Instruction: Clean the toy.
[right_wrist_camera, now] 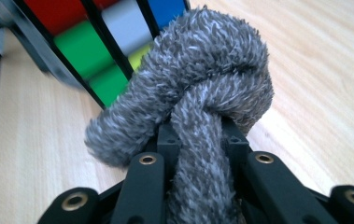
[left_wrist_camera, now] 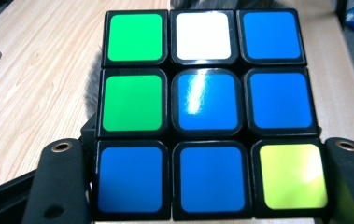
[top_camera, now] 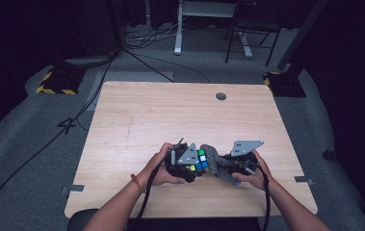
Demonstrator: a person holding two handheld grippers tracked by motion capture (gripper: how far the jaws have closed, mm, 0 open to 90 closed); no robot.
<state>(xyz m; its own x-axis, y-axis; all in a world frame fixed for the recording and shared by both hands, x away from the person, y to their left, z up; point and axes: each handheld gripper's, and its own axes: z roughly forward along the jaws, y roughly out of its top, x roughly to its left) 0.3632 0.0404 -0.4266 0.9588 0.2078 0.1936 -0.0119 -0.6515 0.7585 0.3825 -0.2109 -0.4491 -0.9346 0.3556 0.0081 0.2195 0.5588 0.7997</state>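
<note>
A Rubik's cube (top_camera: 200, 160) with black edges sits between the jaws of my left gripper (top_camera: 189, 166), which is shut on it near the table's front. The left gripper view faces one side of the cube (left_wrist_camera: 206, 114), mostly blue with green, white and yellow squares. My right gripper (top_camera: 221, 166) is shut on a fuzzy grey cloth (top_camera: 214, 161), folded over its jaw tips. In the right gripper view the cloth (right_wrist_camera: 198, 88) presses against the cube (right_wrist_camera: 100, 51), whose red, green, white and blue squares show at the upper left.
The light wooden table (top_camera: 170, 110) has a round cable hole (top_camera: 221, 96) at the back. Cables trail from both grippers over the front edge. Desk legs, floor cables and yellow-black stand bases stand beyond the table.
</note>
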